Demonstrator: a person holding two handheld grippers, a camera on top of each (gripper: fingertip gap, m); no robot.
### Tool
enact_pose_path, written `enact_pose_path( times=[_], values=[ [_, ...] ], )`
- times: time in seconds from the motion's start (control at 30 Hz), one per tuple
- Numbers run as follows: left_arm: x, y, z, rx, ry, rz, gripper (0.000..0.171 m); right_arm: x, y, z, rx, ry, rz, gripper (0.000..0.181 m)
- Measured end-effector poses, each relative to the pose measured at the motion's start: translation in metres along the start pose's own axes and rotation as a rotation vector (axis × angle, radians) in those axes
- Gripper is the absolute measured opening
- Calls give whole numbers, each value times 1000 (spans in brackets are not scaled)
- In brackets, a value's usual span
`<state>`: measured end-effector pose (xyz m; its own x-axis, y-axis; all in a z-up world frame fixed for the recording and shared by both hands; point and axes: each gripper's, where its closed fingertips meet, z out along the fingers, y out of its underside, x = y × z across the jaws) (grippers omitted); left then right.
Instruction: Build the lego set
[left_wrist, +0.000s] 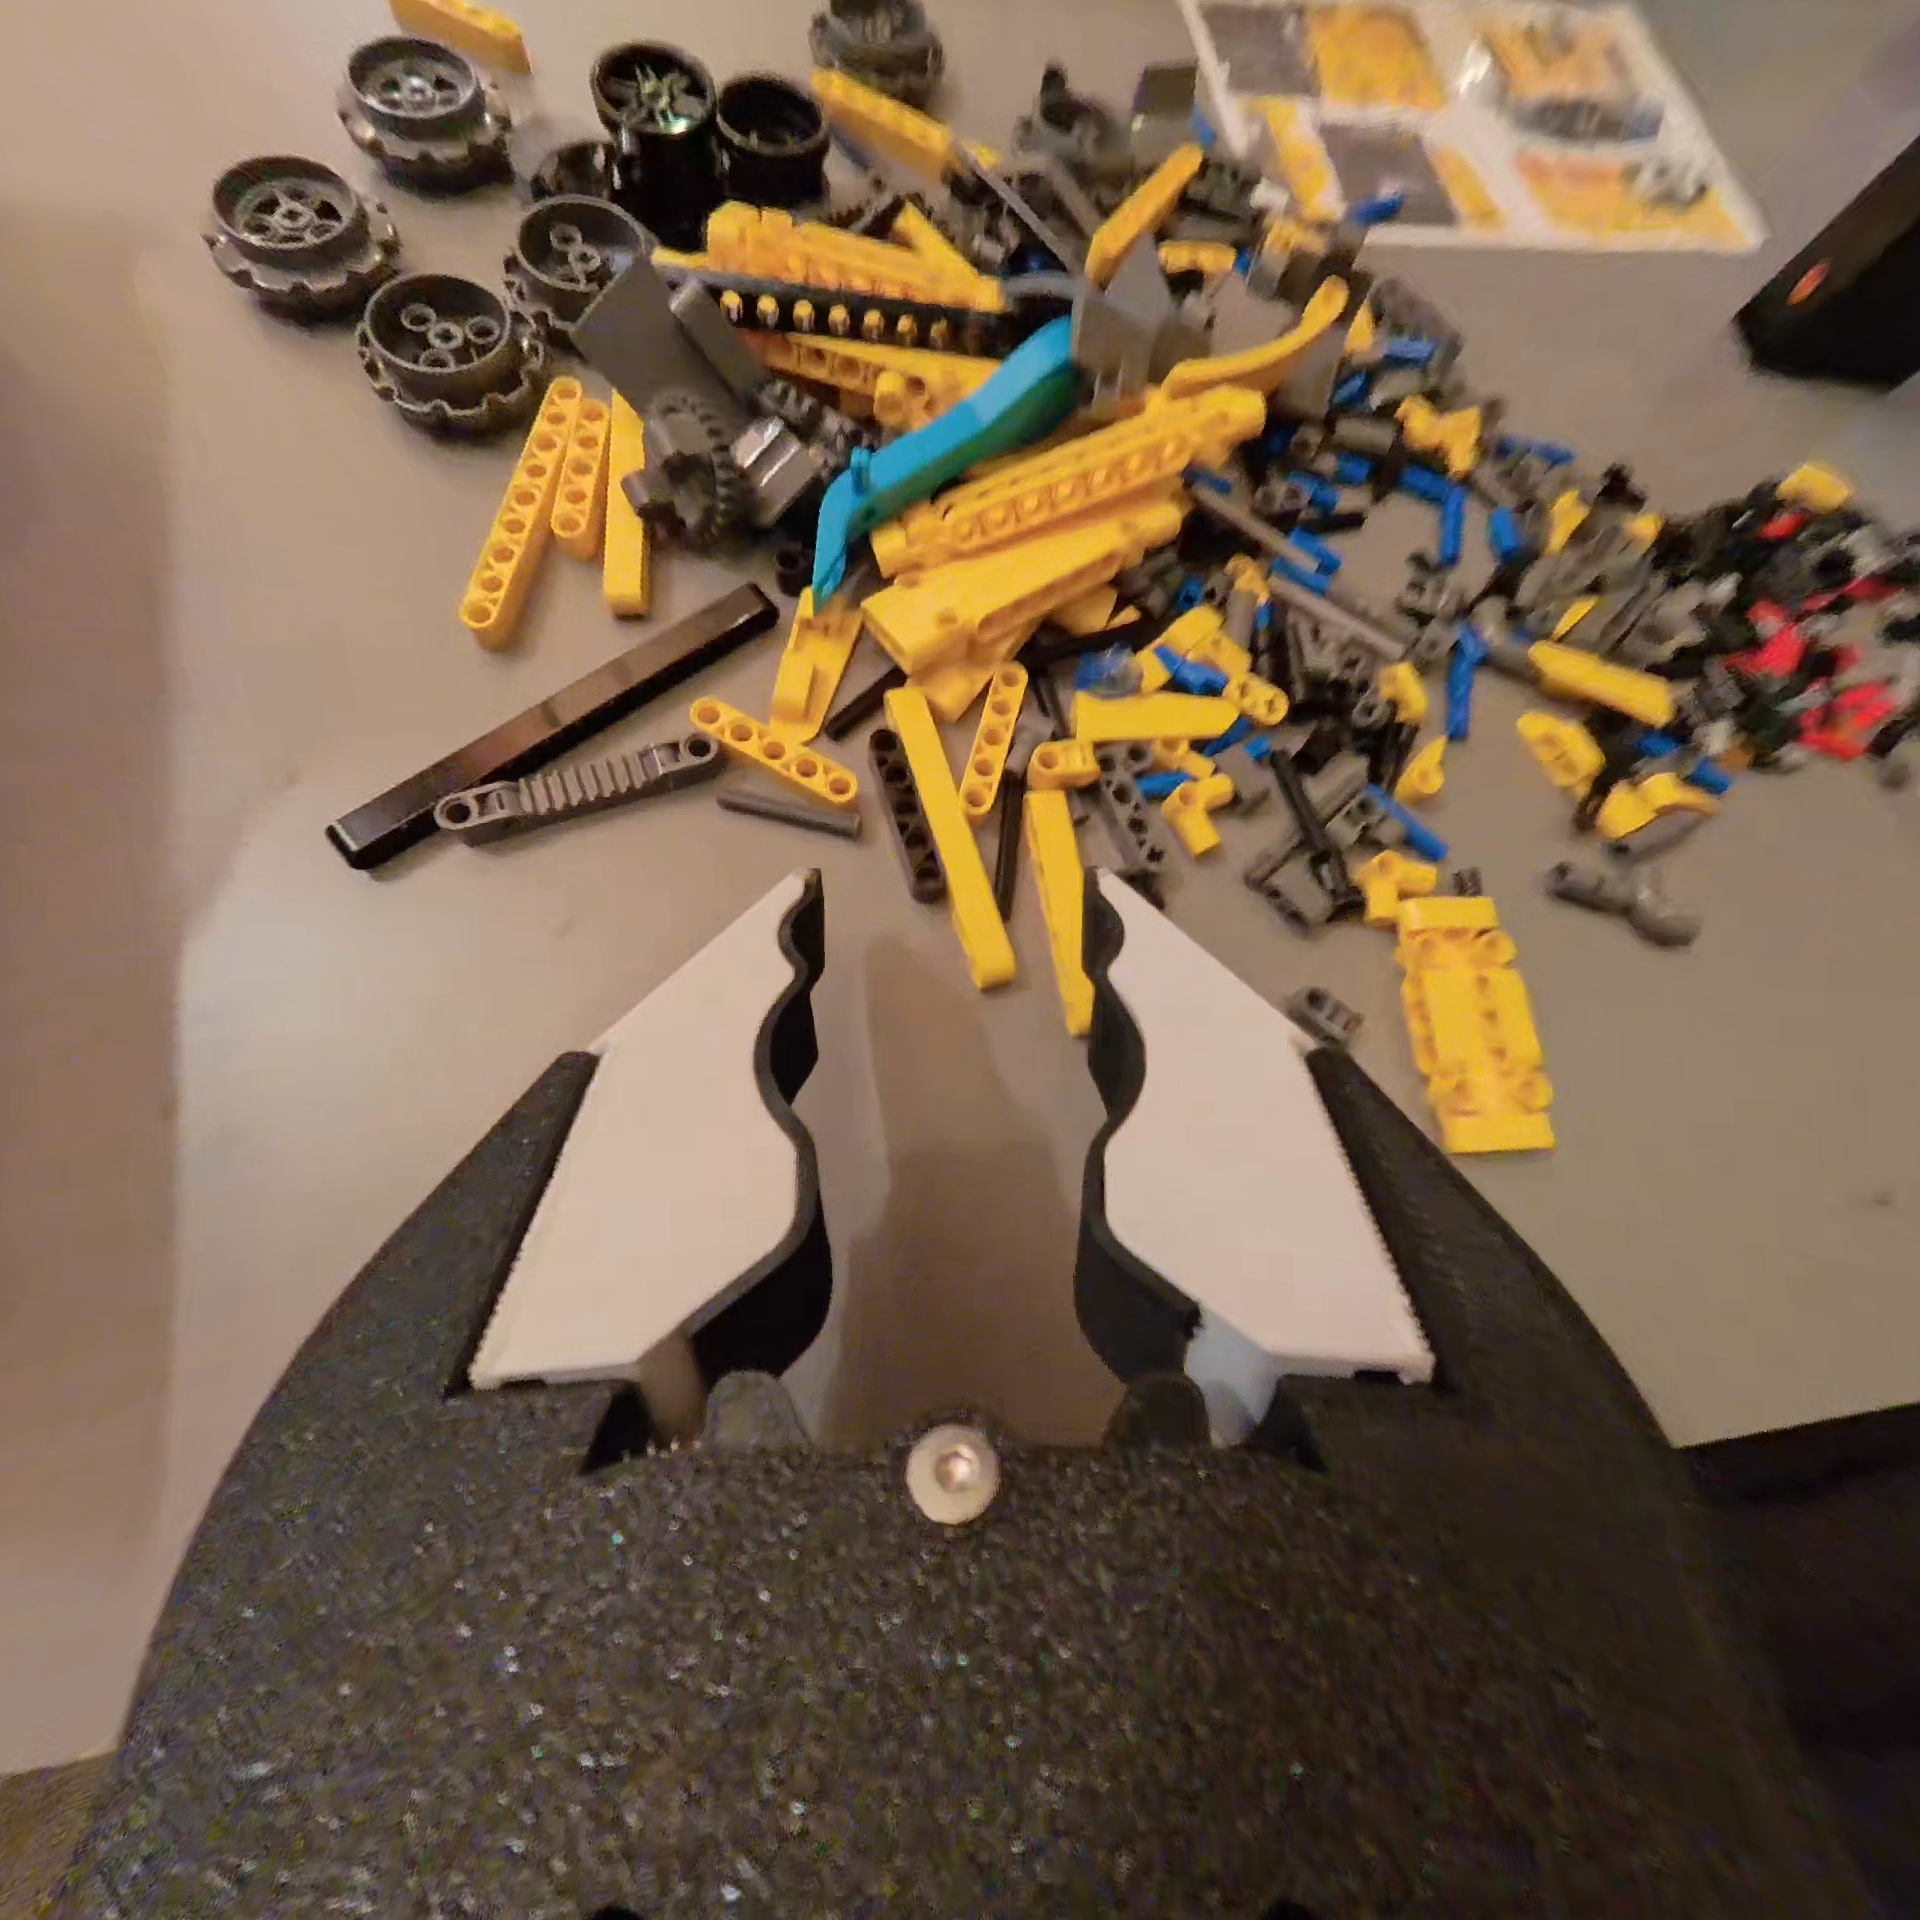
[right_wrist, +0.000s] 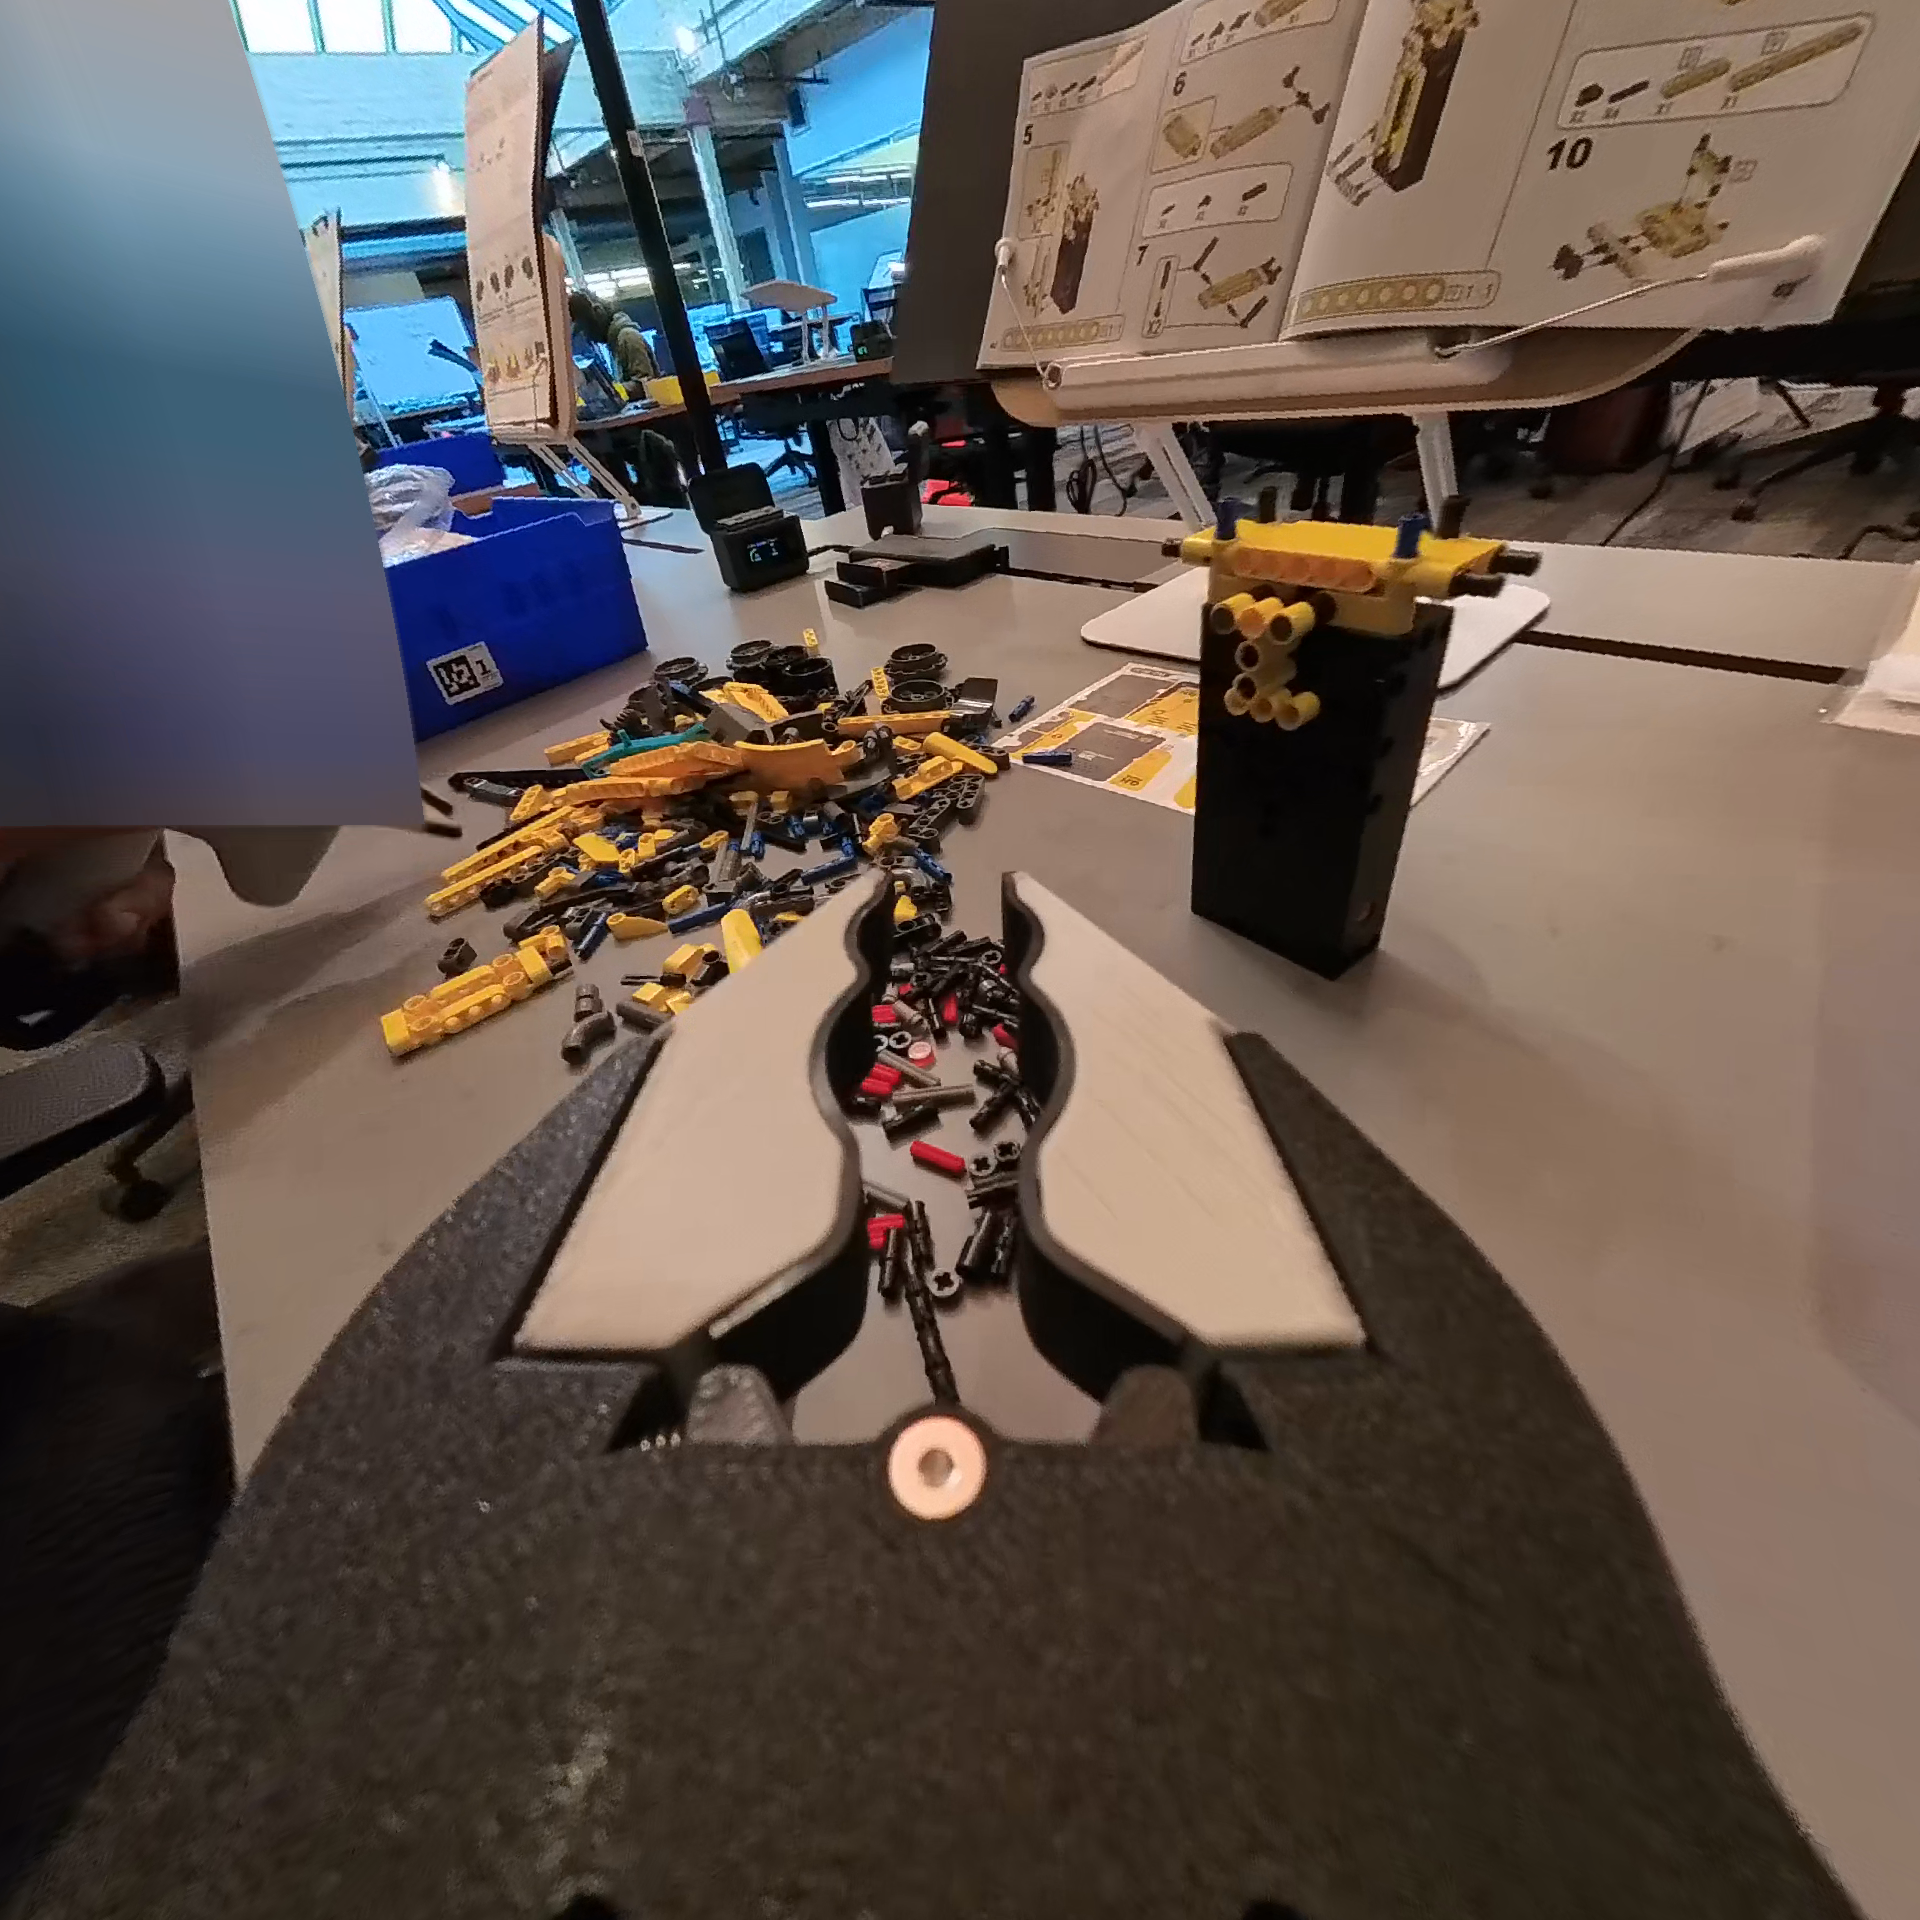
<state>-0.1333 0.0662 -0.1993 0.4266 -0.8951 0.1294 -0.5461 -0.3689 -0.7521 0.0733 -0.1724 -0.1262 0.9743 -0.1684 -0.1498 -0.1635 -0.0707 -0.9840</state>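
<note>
Grey tabletop (left_wrist: 312, 1039) in an open workshop carries everything, with more desks and blue daylight far behind. Directly ahead of the left gripper (left_wrist: 956, 904), whose jaws stand apart and empty just above the surface, two long yellow beams (left_wrist: 951, 831) lie with their near ends between the fingertips, the closest pieces to it. Beyond them spreads the main pile (left_wrist: 1039, 499) of yellow, grey and blue parts, a teal lever (left_wrist: 935, 447) resting on top; a black bar (left_wrist: 551, 727) and a grey rack (left_wrist: 582, 795) lie ahead to its left, and loose wheels (left_wrist: 447, 353) sit farther off that way, apparently sorted apart from the heap. The right gripper (right_wrist: 945, 883), jaws also parted and holding nothing, hangs over a scatter of small black and red pins (right_wrist: 935, 1091) seen between its fingers. Ahead to its right stands a black block (right_wrist: 1309, 779) topped by a yellow assembly (right_wrist: 1340, 561), upright, seemingly as a partial build. Above that, an open booklet (right_wrist: 1403, 177) is propped on a stand, likely for easy reading. A blue bin (right_wrist: 520, 603) sits far left.
</note>
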Motion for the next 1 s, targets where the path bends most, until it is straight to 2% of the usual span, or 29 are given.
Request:
enact_pose_path(
  times=[0.1, 0.23, 0.37, 0.47, 0.6, 0.7, 0.83, 0.93, 1.0],
  values=[
    [-6, 10, 2, -53, -83, 98, 42, 1, -2, -1, 13, 1, 11, 20],
    [3, 16, 5, -104, -92, 216, 12, 1, -2, -2, 19, 8, -4, 20],
    [-1, 18, 7, -143, -139, 292, 10, 0, -4, -4, 34, 19, -19, 20],
    [-10, 18, 7, -154, -159, 257, 12, 1, -6, -5, 47, 30, -26, 20],
    [-9, 16, 9, -131, -94, 203, 8, 2, -7, -6, 55, 39, -26, 20],
    [-12, -1, 2, -49, -105, 177, 8, 3, -7, -7, 59, 41, -19, 20],
    [19, -40, -22, 153, 29, 135, 7, 7, -10, -9, 80, 53, 6, 20],
    [62, -57, -36, 256, 202, 116, 7, 10, -11, -11, 90, 53, 30, 20],
    [102, -60, -42, 287, 388, 92, 7, 11, -12, -11, 97, 52, 39, 20]
  ],
)
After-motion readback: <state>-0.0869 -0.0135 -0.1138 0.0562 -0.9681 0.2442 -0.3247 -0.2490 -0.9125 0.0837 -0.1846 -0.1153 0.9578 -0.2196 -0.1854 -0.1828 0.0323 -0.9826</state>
